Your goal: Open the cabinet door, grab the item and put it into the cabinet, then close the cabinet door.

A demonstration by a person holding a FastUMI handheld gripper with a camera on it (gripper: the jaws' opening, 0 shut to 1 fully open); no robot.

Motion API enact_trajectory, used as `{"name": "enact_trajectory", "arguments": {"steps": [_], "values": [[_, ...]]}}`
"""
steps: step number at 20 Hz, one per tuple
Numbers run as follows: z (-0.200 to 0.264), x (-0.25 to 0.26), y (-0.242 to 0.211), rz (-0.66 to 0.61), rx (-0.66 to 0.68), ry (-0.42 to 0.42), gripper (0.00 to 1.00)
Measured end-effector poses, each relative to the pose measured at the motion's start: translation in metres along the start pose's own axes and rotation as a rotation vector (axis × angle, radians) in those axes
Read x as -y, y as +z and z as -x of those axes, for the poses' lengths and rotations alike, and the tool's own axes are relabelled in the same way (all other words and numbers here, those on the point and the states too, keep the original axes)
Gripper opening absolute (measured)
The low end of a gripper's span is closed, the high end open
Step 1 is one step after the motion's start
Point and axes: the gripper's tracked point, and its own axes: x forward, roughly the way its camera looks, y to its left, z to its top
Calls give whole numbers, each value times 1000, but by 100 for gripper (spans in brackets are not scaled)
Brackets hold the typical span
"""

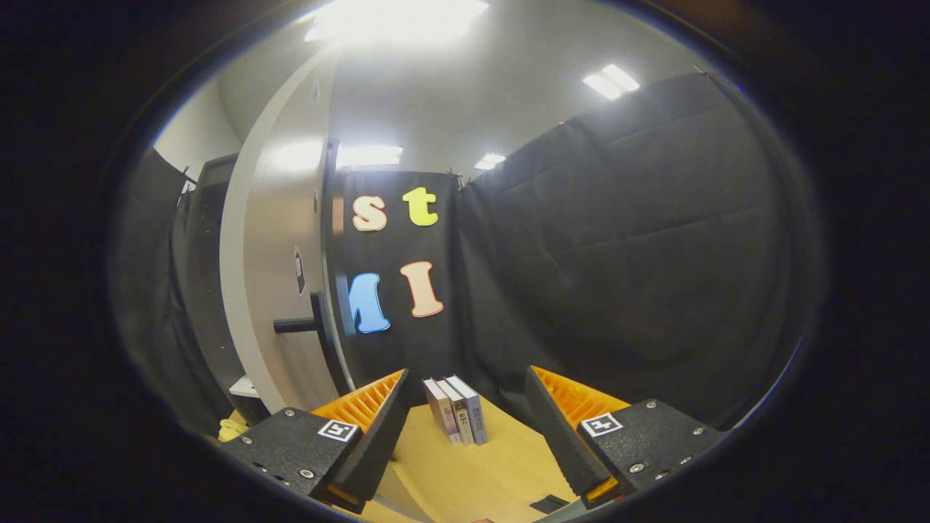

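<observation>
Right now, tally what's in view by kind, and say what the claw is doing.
Books: 3, upright on the table
Cabinet door: 1, swung open
Door handle: 1
Claw: 1, open, fingers apart, books just ahead between them
Total: 6

Glaring ceiling lights (396, 18), fisheye-warped edges

cabinet door (280, 290): smooth, satin | table (479, 472): matt wood | books (456, 410): paper
</observation>
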Motion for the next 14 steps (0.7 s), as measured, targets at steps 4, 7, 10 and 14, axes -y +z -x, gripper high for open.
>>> {"name": "enact_trajectory", "arguments": {"steps": [4, 7, 10, 14], "values": [[8, -8, 7, 75, 39, -22, 91], [23, -35, 3, 48, 33, 28, 91], [33, -65, 2, 57, 34, 87, 91], [42, -101, -3, 20, 22, 167, 91]]}}
